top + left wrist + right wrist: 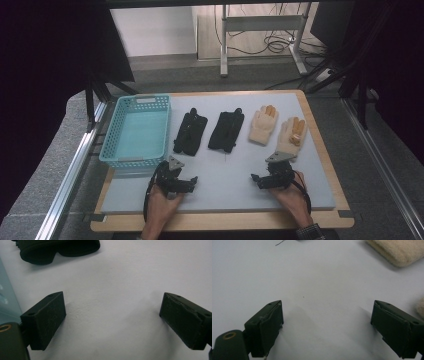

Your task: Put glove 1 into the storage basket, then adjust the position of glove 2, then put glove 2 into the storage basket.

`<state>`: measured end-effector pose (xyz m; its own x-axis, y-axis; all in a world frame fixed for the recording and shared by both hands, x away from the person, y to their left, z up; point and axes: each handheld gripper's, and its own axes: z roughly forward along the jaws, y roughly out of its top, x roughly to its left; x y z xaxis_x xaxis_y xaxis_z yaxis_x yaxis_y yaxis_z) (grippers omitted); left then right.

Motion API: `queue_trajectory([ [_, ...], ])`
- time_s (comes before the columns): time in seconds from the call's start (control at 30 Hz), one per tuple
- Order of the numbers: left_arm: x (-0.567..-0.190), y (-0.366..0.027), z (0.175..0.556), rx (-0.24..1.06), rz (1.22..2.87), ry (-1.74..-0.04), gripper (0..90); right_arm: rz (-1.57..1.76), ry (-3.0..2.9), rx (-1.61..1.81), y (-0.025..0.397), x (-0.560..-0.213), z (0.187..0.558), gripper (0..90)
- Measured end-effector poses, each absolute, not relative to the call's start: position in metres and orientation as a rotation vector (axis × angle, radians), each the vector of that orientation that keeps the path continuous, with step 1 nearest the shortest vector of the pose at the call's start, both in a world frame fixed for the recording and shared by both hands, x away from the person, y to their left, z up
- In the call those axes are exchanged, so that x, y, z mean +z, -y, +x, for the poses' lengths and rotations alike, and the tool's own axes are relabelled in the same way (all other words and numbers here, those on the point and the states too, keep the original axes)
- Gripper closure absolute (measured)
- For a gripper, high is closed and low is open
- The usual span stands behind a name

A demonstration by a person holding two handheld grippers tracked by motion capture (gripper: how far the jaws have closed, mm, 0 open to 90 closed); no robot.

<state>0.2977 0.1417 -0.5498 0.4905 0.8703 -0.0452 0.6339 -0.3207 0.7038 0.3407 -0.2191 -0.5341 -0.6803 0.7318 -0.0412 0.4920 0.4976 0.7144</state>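
Two black gloves (190,131) (226,130) and two cream gloves (263,124) (291,136) lie in a row on the grey mat (225,172). A light blue basket (137,131) stands at the left, with nothing in it. My left gripper (176,176) rests low on the mat below the basket's near right corner, open, jaws wide apart over bare mat (112,315); a black glove's cuff (57,248) lies ahead of it. My right gripper (274,175) sits just below the right cream glove, open, with a cream glove's edge (397,251) ahead of it.
The mat lies on a wooden table (325,150) with metal rails on either side. Beyond the table's far edge stand a white desk frame (260,30) and loose cables on the floor. Bare mat lies between the two grippers.
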Motion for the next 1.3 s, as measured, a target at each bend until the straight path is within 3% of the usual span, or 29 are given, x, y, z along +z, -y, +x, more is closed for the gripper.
queue_trajectory([
  [0.53, -0.550, -0.142, 0.298, 0.451, 2.064, -1.235, 7.2, 1.019, -2.424, 0.986, 0.211, -0.528, 0.346, 15.6],
  [1.03, -0.550, -0.142, 0.298, 0.450, 2.064, -1.235, 7.2, 1.018, -2.417, 1.039, 0.190, -0.507, 0.372, 15.8],
  [1.3, -0.550, -0.142, 0.298, 0.450, 2.065, -1.235, 7.2, 0.978, -2.424, 1.062, 0.176, -0.498, 0.400, 25.5],
])
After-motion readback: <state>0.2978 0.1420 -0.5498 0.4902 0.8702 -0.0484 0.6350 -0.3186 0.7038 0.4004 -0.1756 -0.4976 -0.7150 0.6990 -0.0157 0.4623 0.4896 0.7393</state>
